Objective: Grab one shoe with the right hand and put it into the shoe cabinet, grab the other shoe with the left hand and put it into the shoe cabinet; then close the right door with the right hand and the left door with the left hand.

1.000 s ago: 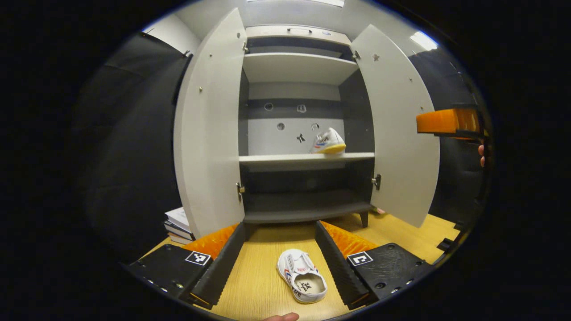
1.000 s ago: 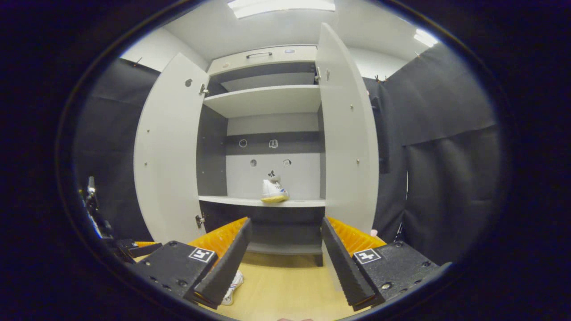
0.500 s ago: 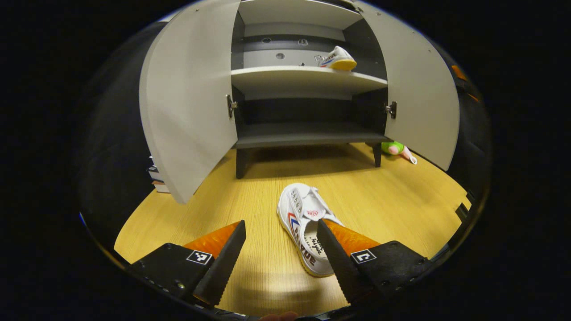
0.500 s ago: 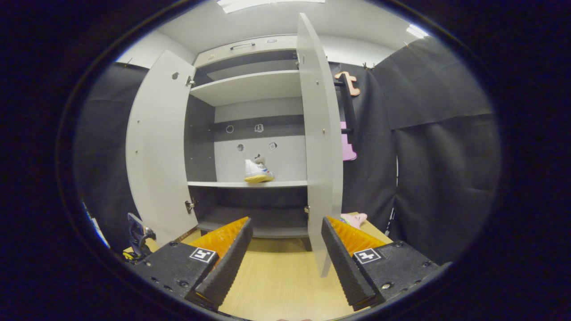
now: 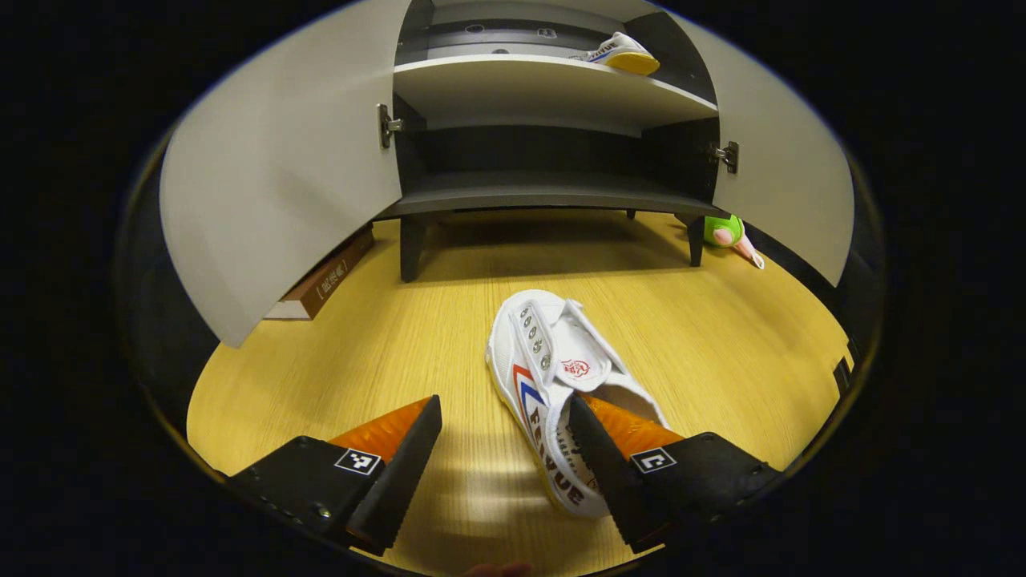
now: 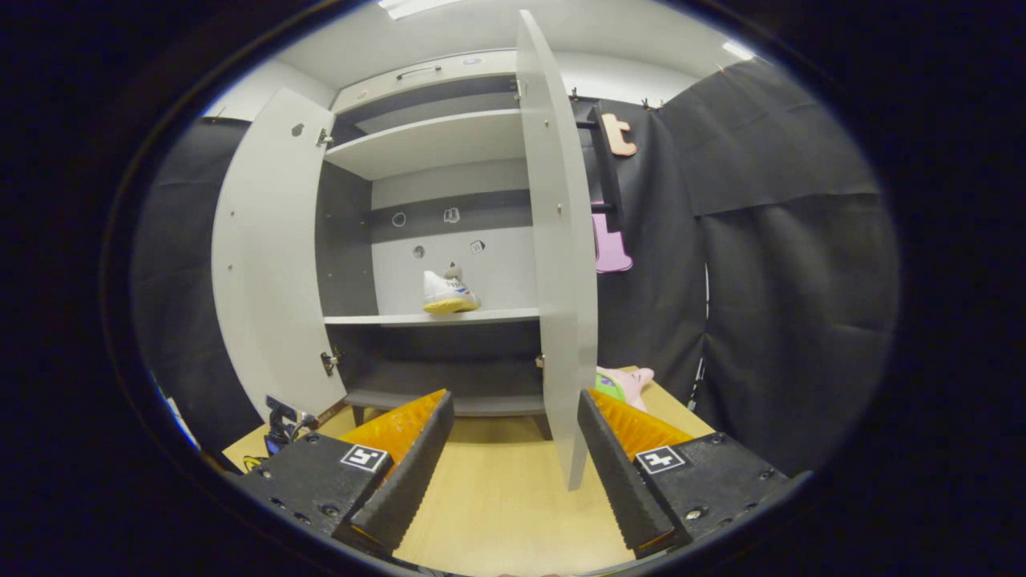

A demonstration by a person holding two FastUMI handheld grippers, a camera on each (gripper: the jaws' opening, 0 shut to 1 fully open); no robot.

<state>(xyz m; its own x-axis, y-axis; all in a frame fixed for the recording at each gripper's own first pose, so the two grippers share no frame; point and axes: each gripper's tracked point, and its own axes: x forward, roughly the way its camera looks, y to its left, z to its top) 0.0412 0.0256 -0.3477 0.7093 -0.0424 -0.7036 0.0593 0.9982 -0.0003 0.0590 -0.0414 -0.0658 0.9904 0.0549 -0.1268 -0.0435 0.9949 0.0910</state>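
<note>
**Shoe on the floor between my left gripper's fingers**

Shoe, white with a red and blue stripe on its side, lies on the wooden floor in front of the shoe cabinet, toe toward the cabinet and heel toward me. My left gripper is spread wide over its heel end; the right-hand finger overlaps the shoe's opening in the left gripper view, the other finger stands apart over bare floor. Whether the near finger touches the shoe I cannot tell. The other shoe sits on the middle shelf, toward its right side; in the right gripper view it rests on that same shelf with its yellow sole showing.

My right gripper is also spread, holding nothing, pointed at the cabinet with the edge of the open right door straight ahead of it. The left door stands open too.

A book lies on the floor under the left door. A green and pink toy sits by the cabinet's right leg.
</note>
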